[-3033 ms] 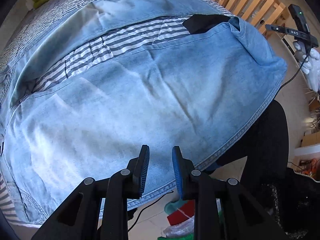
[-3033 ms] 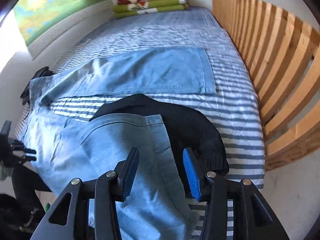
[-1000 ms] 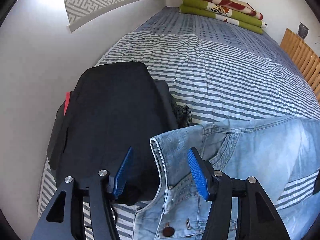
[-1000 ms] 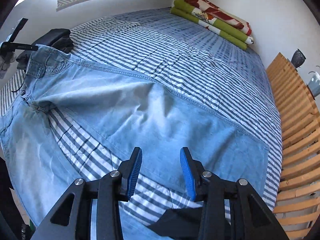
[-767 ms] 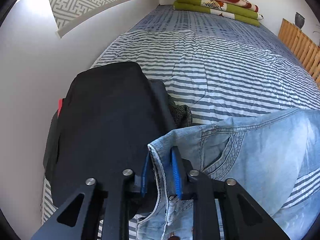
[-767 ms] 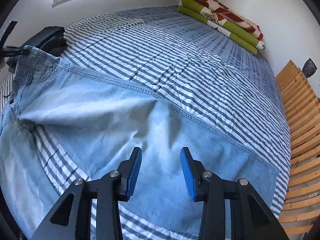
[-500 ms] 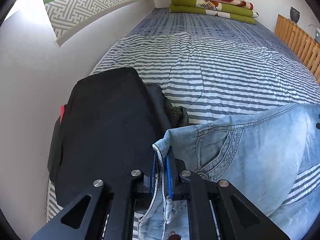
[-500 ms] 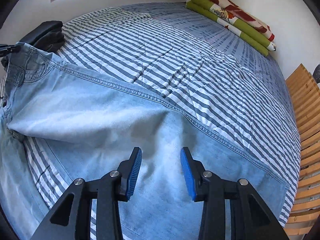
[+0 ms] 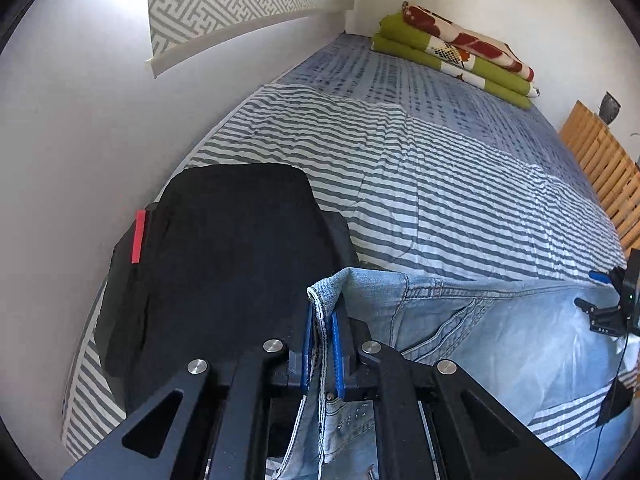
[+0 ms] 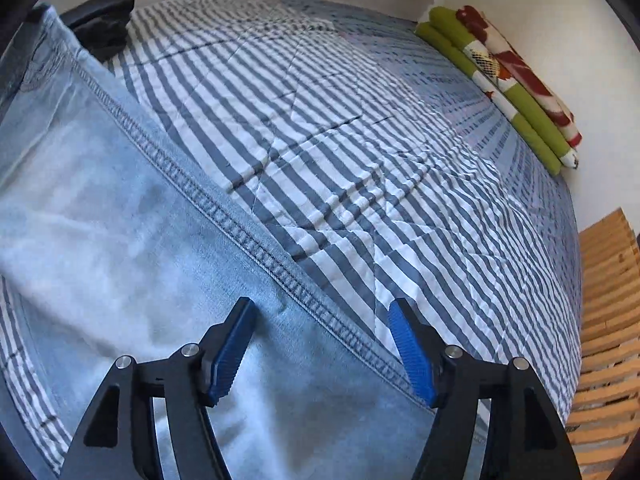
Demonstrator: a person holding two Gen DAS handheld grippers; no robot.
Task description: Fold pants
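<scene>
On the striped bed [image 10: 360,140], left gripper [image 9: 321,334] clamped on jeans [image 9: 460,320] waistband corner, right gripper [image 10: 320,344] spread wide over the leg seam.

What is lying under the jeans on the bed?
Under the jeans lies the striped bedcover, showing beyond the seam. Near the waistband, a black bag sits beside them. Anything else beneath the denim is covered.

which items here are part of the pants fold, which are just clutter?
In the job:
- light blue jeans
- left claw, shut on the jeans' waistband
- right claw, open over a jeans leg

Just lying about:
- black bag by the wall
- folded green blankets
- striped bedspread
- wooden slats
</scene>
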